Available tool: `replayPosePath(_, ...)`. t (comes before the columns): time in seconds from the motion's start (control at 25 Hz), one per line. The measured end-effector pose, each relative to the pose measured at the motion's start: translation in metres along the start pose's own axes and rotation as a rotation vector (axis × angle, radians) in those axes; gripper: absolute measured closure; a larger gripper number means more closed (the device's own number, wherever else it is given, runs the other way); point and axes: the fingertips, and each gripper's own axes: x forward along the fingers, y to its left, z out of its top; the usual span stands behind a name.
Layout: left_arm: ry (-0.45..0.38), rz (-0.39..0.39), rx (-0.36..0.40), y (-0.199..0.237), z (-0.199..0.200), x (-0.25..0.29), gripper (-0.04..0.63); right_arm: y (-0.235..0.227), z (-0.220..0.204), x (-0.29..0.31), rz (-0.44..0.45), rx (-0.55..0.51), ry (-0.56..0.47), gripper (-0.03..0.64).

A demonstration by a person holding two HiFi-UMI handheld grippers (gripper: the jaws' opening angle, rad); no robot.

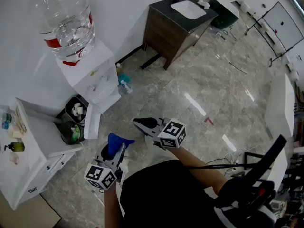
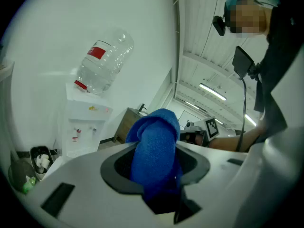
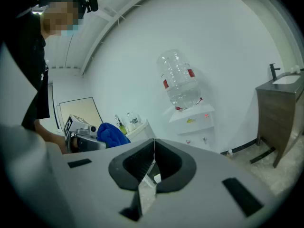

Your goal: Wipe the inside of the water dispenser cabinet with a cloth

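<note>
Left claw (image 2: 156,175): clenched on the blue cloth (image 2: 154,148) — a fold stands up past the jaws, held off the floor (image 1: 213,89).
Right claw (image 3: 153,161): clamped together with nothing between the jaws; it is just beside the left one and apart from the cloth.
Dark bins (image 1: 72,126): on the floor ahead of the left claw, at the dispenser's foot.
Water dispenser (image 1: 97,80): at the floor's wall edge, well apart from both claws — bottle (image 1: 69,25) upturned on top.
Vanity (image 1: 171,27): farther along the same wall.

Nothing readable — bottle label (image 1: 53,42) too small
</note>
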Motion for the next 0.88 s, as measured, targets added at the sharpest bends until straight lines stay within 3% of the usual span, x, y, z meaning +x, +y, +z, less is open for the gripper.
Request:
replayPosePath(0.2, -0.009, 0.05, 0.024, 0.036, 0.016, 0.036, 0.43, -0.044, 0.004, 0.027, 0.019, -0.018, 0.038, 0.618)
replayPosePath(0.44, -0.021, 0.134, 0.004, 0.066, 0.016, 0.086, 0.43, -0.102, -0.004, 0.051, 0.102, -0.047, 0.127, 0.618)
replayPosePath(0.52, -0.027, 0.15, 0.039, 0.079, 0.01, 0.101, 0.43, -0.122, -0.013, 0.06, 0.126, -0.065, 0.152, 0.618)
replayPosePath(0.64, -0.041, 0.139, 0.1, 0.107, -0.007, 0.123, 0.43, -0.152, -0.037, 0.083, 0.153, -0.109, 0.189, 0.618)
replayPosePath(0.88, 0.006, 0.13, 0.093, 0.183, -0.089, 0.148, 0.43, -0.204, -0.123, 0.125, 0.159, -0.187, 0.256, 0.618)
